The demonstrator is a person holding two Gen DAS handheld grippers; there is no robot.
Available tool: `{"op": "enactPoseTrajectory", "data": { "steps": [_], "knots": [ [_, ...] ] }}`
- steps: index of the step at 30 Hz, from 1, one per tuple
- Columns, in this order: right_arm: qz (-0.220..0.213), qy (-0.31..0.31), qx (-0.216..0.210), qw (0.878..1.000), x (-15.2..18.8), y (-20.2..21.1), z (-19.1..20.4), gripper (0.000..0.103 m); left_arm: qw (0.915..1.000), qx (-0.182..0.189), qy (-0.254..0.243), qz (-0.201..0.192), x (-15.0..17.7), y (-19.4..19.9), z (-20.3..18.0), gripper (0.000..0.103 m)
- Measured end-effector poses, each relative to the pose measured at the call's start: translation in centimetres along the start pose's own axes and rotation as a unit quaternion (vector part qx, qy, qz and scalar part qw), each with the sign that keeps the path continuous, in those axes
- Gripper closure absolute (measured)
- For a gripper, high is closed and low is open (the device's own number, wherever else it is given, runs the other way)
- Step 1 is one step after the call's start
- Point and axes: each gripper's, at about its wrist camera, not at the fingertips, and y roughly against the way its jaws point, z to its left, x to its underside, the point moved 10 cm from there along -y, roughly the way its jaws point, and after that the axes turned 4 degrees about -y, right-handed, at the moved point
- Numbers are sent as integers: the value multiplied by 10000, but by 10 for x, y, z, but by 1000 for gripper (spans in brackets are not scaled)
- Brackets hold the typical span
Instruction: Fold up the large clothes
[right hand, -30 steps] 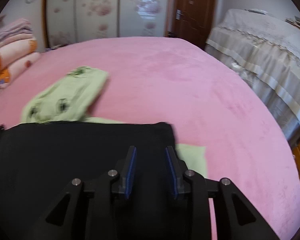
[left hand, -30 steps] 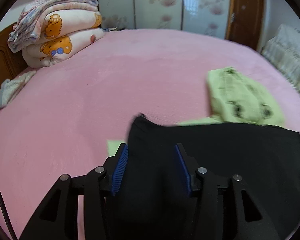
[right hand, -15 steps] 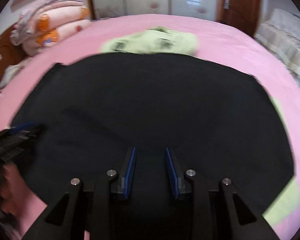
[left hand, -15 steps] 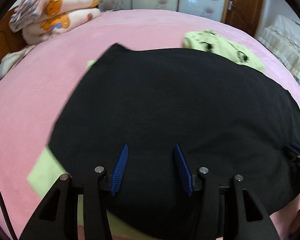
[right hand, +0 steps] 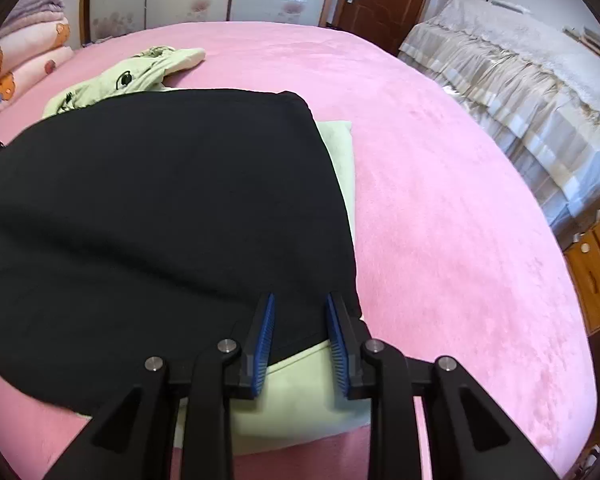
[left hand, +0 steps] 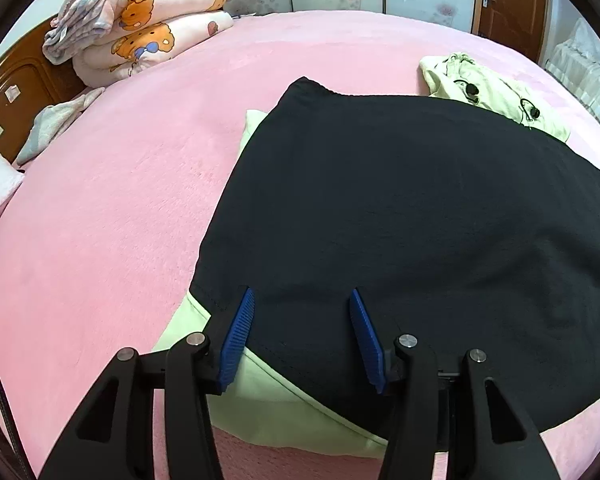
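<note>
Here, spread flat on pink bed [left hand: 112, 208] over green cloth [left hand: 284, 412]: black garment [left hand: 400, 220], likely soft, light, limp; best pinched at near corners; left gripper [left hand: 302, 336] and right gripper [right hand: 300, 338] fingers apart, empty.

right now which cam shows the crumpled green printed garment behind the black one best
The left wrist view: the green printed garment lies sharp and mostly uncovered there, beyond the black garment. The right wrist view shows it too, but smaller and partly overlapped by the black fabric.
</note>
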Motion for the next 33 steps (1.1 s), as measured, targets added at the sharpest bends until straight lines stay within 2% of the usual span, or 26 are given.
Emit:
{"op": "enactPoseTrajectory", "data": {
  "steps": [7,11,17,24,33],
  "knots": [
    [167,-185,-58,9997,-3,1,-8,75,9998,72,-115,171,0,3,-4,46],
    [323,-384,-168,9986,-3,1,-9,75,9995,94,-137,268,1,7,-7,39],
    [472,-478,-204,9975,-2,5,-8,74,9987,181,-203,434,5,15,-13,39],
    [727,-525,-456,9949,0,12,4,74,9973,203,-362,601,6,26,-21,38],
    [691,-137,-940,9931,-11,34,49,74,9961,361,-620,505,-13,40,-41,38]
  ]
}}
